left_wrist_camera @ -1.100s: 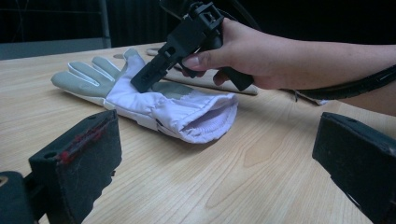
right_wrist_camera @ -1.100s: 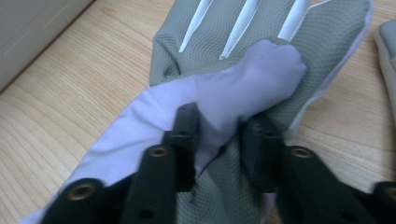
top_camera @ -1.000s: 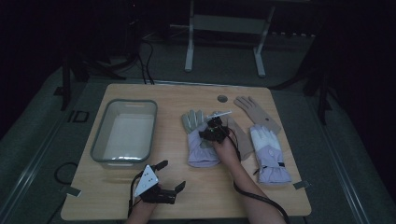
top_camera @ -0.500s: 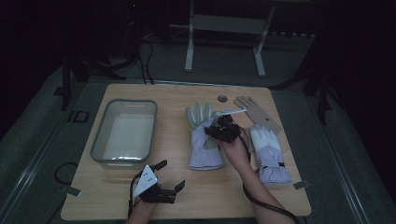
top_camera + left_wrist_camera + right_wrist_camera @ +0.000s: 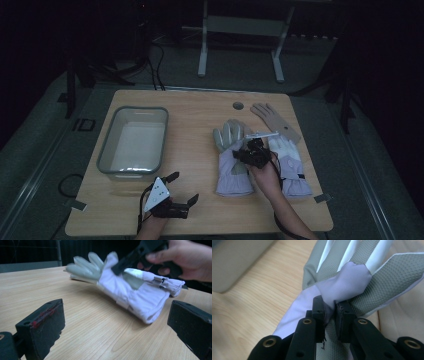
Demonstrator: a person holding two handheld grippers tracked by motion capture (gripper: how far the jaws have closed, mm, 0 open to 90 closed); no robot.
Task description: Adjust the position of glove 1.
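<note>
Right hand-held gripper [image 5: 331, 312]: jaws pressed together on a fold of lilac fabric, pinching the glove [image 5: 232, 160] at mid-palm.
Left hand-held gripper [image 5: 172, 190]: jaws spread wide, holding nothing, low over the near edge of the surface [image 5: 195, 115], well apart from the glove.
Where the glove is: palm up at the middle of the surface, fingers pointing away from the person, cuff nearest them; a second white glove [image 5: 290, 162] lies just beside it on the right.
Also there: a tan glove [image 5: 275, 120] farther back, and a grey tub [image 5: 132, 140] on the left.
How it should handle: soft, light, floppy by the look of it. The fabric bunches into a ridge at the pinch, so it will likely droop at both ends once raised.
Where to hold: the dotted grey palm looks grippy; the lilac cloth is thin and may slip. The stiffer cuff looks a surer second hold for the free gripper.
Hard to make out: the room beyond is dark; whether the pinch takes one layer or both, I cannot tell.
</note>
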